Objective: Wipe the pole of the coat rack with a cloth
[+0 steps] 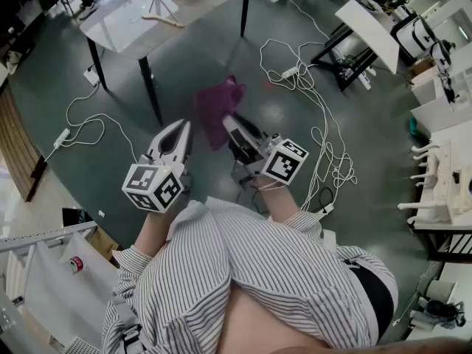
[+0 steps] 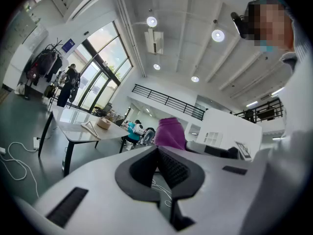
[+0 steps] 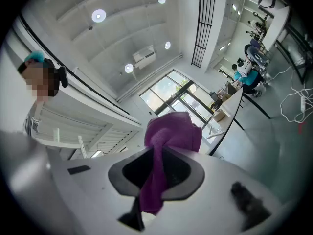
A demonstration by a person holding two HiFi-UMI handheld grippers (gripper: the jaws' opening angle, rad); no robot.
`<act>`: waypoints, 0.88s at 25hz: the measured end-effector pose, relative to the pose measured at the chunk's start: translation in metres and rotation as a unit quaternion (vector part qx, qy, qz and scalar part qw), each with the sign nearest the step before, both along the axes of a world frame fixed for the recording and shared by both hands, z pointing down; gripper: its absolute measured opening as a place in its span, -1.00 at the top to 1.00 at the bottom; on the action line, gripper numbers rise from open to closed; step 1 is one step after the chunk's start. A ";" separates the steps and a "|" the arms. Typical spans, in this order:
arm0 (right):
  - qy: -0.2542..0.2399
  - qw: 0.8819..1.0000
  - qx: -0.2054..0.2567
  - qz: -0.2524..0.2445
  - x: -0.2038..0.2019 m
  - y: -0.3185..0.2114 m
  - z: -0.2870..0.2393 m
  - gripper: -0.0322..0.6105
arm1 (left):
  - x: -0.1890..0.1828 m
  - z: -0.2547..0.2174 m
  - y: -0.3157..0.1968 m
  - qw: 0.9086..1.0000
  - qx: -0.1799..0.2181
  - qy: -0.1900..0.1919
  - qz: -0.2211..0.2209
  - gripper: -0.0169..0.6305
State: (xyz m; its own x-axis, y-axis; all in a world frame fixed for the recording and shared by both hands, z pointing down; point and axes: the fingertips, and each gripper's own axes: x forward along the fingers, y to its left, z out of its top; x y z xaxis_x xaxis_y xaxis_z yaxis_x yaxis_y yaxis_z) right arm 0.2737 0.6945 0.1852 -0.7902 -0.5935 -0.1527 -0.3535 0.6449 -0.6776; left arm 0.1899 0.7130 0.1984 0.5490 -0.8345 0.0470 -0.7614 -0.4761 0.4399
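**Cloth gripped, coat rack not yet reached**

Looks steeply down past a striped shirt onto a grey floor strewn with white cables. Holds a purple cloth (image 1: 215, 108) in the right gripper (image 1: 232, 124), jaws clamped on a bunched fold, with loose fabric spilling out past the tips and a tail hanging back through the gap. Carries the left gripper (image 1: 182, 128) just beside it, jaws closed tip to tip on nothing. Shows a pale tabletop (image 1: 133, 21) on dark legs further ahead. Places a white piece with curved pegs (image 1: 442, 179), probably the coat rack, well apart at the right edge, with no pole clearly made out there.

Reads as the approach step: cloth secured, touching only the jaws, no wiping begun. Calls next for turning right toward the rack, finding its pole, pressing the loose fabric against it and sliding along its length. Leaves the empty left gripper free to steady the rack.
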 end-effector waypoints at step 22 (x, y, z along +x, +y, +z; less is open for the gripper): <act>0.024 0.999 0.022 -0.021 0.004 0.004 0.003 0.71 | 0.018 0.011 -0.008 0.999 -0.019 0.010 -0.024 0.92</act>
